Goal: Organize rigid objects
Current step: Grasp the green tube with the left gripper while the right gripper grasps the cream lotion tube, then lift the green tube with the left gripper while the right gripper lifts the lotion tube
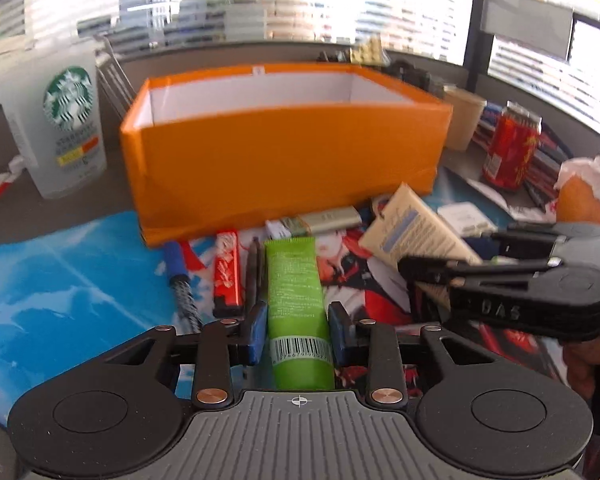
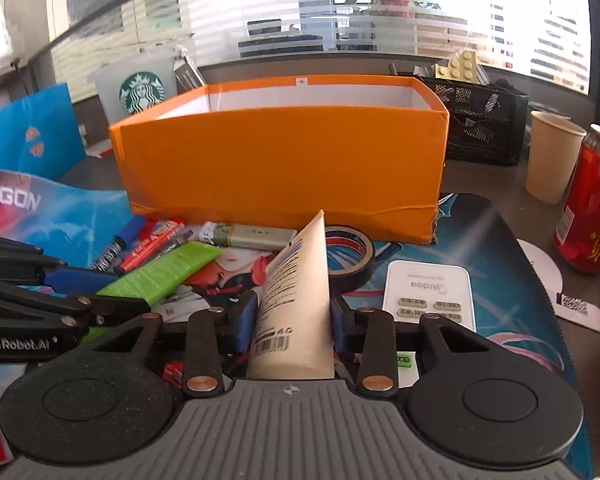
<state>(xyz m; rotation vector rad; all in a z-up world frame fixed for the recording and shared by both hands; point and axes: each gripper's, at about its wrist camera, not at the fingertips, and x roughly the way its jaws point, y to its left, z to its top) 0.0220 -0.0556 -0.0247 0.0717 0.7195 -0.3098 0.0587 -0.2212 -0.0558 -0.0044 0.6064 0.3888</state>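
Observation:
My left gripper (image 1: 298, 336) is shut on a green tube (image 1: 296, 300), which points toward the open orange box (image 1: 284, 160). The green tube also shows in the right wrist view (image 2: 164, 272). My right gripper (image 2: 294, 324) is shut on a cream tube (image 2: 296, 300), tilted up toward the orange box (image 2: 284, 168). The cream tube (image 1: 412, 228) and the right gripper (image 1: 432, 268) show at the right of the left wrist view. The left gripper (image 2: 80, 280) shows at the left of the right wrist view.
On the printed mat lie a red marker (image 1: 228, 272), a blue pen (image 1: 180, 276), a silver lighter (image 2: 256, 236), a tape roll (image 2: 352, 256) and a white remote (image 2: 428, 296). A Starbucks cup (image 1: 56, 128), red can (image 2: 592, 204), paper cup (image 2: 552, 156) and black mesh organiser (image 2: 484, 120) surround the box.

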